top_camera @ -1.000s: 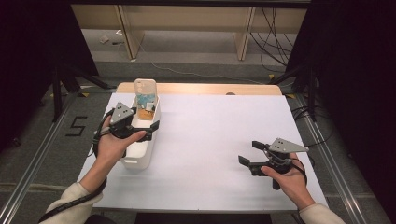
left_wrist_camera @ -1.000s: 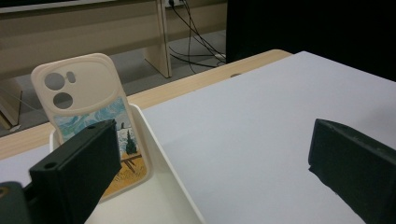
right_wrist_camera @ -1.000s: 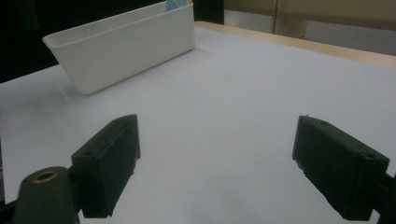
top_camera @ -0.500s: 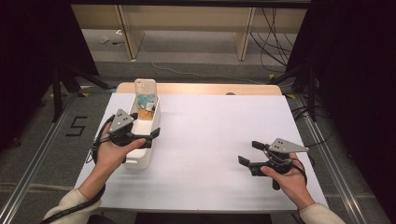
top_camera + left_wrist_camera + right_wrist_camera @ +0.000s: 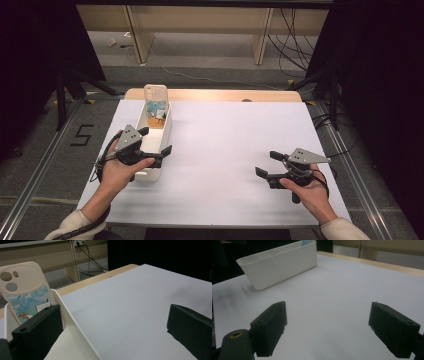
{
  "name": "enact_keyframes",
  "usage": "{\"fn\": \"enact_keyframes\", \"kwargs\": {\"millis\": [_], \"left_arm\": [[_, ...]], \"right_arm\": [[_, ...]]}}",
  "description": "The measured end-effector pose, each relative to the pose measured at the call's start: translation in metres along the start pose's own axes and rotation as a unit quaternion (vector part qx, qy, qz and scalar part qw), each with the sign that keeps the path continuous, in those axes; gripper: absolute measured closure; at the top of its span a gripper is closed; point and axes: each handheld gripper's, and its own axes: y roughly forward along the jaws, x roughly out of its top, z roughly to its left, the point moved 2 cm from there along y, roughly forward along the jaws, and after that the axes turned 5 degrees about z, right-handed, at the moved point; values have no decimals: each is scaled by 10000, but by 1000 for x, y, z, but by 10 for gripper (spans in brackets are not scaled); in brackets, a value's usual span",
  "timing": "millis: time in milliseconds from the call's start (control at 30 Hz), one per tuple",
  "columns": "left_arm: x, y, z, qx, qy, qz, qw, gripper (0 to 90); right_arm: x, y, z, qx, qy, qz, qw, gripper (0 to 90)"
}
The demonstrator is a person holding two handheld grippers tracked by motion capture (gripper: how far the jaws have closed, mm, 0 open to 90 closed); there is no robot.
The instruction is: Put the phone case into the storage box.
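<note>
A long white bin (image 5: 165, 121) lies on the left side of the white table (image 5: 230, 130). A phone case (image 5: 155, 94) with a blue cartoon print stands upright in its far end, and it is close ahead in the left gripper view (image 5: 25, 292). My left gripper (image 5: 156, 140) hovers over the bin's near half, open. Its jaws straddle the bin's right wall (image 5: 75, 327) without pressing it. One jaw is inside the bin and the other is over the table. My right gripper (image 5: 269, 164) is held low over the table at the right, open and empty, pointing toward the bin (image 5: 279, 262).
A strip of the wooden tabletop (image 5: 215, 95) shows along the far edge. Beyond it are wooden shelf legs and loose cables on the floor (image 5: 295, 30). A "5" mark (image 5: 82, 135) is on the floor at the left. Dark stands flank both sides.
My left hand has drawn back toward the person and sunk a little along the bin. The right hand has kept still with its jaws unchanged.
</note>
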Motion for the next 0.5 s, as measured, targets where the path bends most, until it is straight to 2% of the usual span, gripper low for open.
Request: {"fn": "enact_keyframes", "kwargs": {"millis": [500], "left_arm": [[-12,-7,-3,-92,6,25,10000,0]], "right_arm": [[-4,-7,-3,-33,21,-6,10000,160]]}}
